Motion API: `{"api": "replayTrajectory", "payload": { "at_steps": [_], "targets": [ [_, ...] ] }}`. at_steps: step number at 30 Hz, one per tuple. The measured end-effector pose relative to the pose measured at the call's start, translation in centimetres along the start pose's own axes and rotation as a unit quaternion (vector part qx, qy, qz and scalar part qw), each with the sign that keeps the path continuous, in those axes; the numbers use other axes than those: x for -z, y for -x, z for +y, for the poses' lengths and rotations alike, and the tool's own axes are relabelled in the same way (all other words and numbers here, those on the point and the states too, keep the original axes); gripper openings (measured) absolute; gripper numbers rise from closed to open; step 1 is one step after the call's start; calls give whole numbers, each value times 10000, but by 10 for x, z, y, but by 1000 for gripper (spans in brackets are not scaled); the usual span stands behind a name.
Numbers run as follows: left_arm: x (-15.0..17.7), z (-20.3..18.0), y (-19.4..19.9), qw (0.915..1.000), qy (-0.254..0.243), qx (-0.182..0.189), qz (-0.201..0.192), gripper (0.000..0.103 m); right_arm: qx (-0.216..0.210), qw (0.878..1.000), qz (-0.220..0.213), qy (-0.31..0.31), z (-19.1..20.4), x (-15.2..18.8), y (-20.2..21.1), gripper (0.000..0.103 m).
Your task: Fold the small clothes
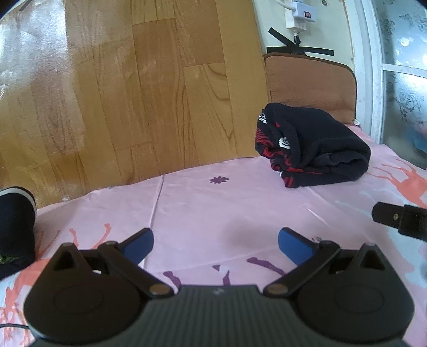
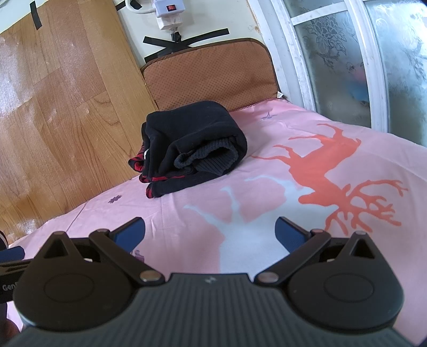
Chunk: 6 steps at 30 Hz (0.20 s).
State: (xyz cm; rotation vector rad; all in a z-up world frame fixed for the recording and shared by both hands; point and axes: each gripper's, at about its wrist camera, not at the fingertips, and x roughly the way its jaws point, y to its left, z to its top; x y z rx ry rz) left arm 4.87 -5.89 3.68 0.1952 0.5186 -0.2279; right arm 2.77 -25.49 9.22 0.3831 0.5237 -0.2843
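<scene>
Garment (image 2: 192, 152) — black knit with red-patterned parts — lies folded into a compact bundle on the pink sheet (image 1: 213, 208), near the sheet's far edge and just in front of a brown cushion (image 2: 208, 77). Ribbed cuff visible inside the fold in the right wrist view; red and white print shows on the bundle's left end in the left wrist view. No bins, boxes or baskets in either view.

Left gripper (image 1: 215, 244): blue-padded fingers spread wide, nothing between them, held over bare sheet well short of the garment. Right gripper (image 2: 210, 232): fingers likewise spread apart, nothing held, over a pale deer print on the sheet.

Surface: sheet printed with an orange deer (image 2: 333, 170) and small purple flowers. Room: wood-grain panel (image 1: 133, 80) on the left, a white power strip (image 2: 168, 10) with black tape (image 2: 184, 44) below it on the wall — frosted patterned window (image 2: 360, 58) on the right.
</scene>
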Motion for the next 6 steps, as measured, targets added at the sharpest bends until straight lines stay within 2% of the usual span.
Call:
{"api": "replayTrajectory", "payload": {
  "at_steps": [6],
  "targets": [
    [0,-1,-2,10000,-4,59,54,103,-4,10000,5,0,-1,-1,-1,103]
  ]
}}
